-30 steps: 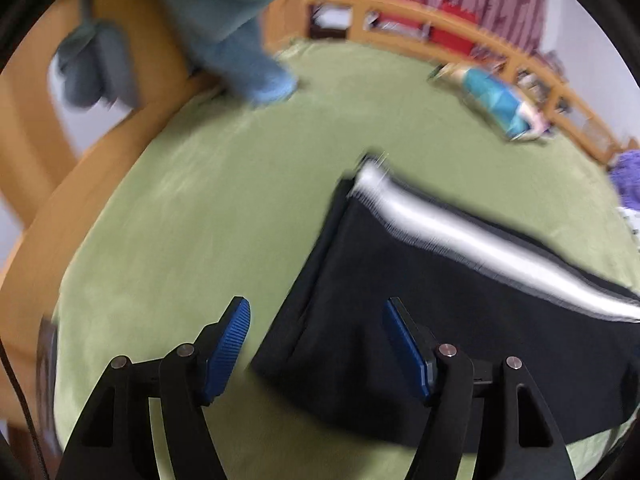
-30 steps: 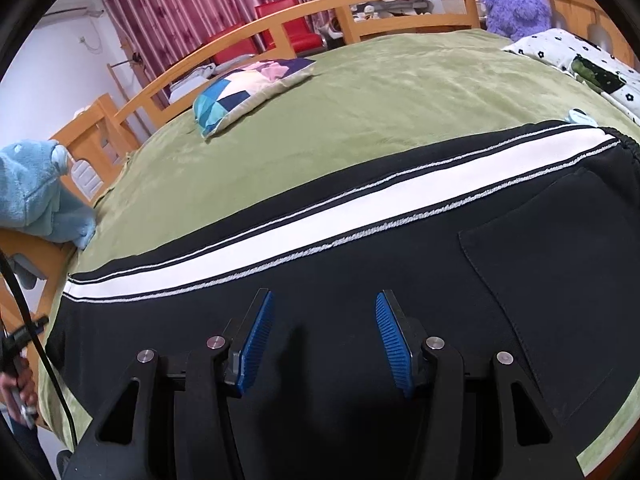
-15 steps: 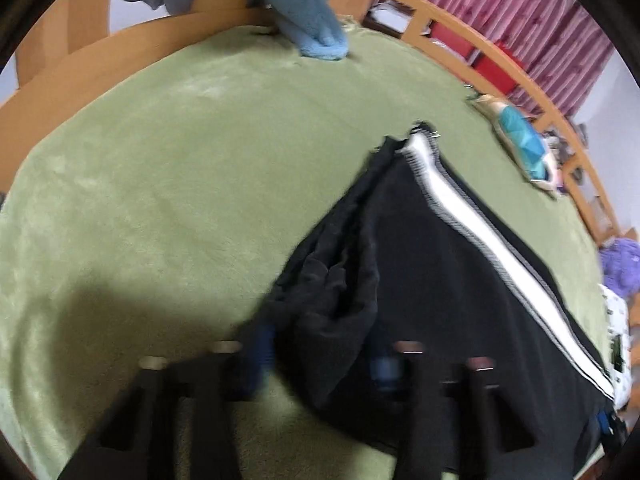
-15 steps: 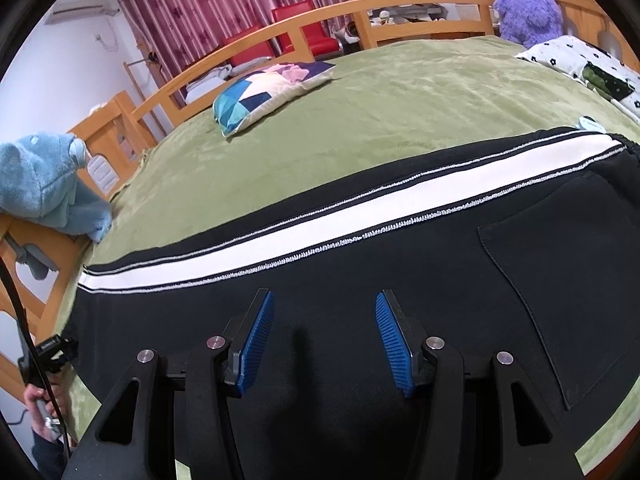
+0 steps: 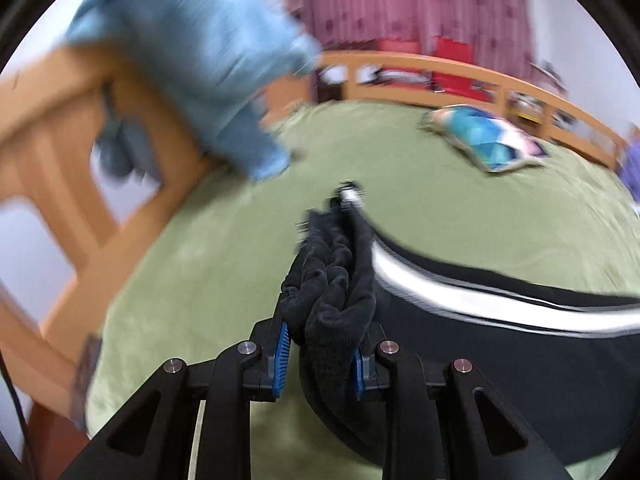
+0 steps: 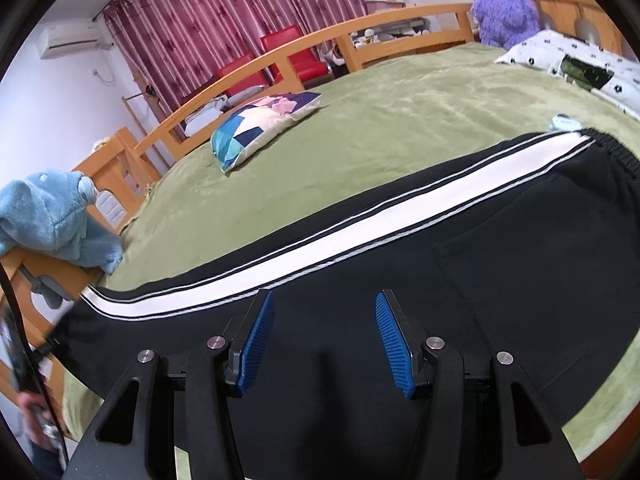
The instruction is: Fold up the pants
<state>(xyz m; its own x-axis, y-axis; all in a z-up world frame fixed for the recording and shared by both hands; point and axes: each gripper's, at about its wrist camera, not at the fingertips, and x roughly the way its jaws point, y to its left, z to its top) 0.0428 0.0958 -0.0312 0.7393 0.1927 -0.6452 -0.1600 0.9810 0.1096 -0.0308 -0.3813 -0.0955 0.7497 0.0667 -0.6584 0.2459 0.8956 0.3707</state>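
Black pants [image 6: 500, 280] with a white side stripe [image 6: 360, 228] lie flat across a green bed cover [image 6: 400, 120]. My left gripper [image 5: 320, 356] is shut on the bunched cuff end of the pants [image 5: 332, 280] and holds it lifted off the cover. The stripe [image 5: 460, 296] runs off to the right in the left wrist view. My right gripper [image 6: 324, 340] is open and empty, hovering over the middle of the pants, left of a back pocket [image 6: 540, 280].
A wooden bed rail [image 5: 100, 184] with a blue plush [image 5: 208, 60] draped on it stands at the left. A patterned cushion [image 6: 264, 124] lies further back on the bed. A purple plush [image 6: 504, 12] and a white pillow [image 6: 572, 60] are at the head end.
My left gripper went from open above the cuff to shut on it, and has lifted the bunched cuff off the cover. My right gripper stayed open and shifted slightly over the pants.
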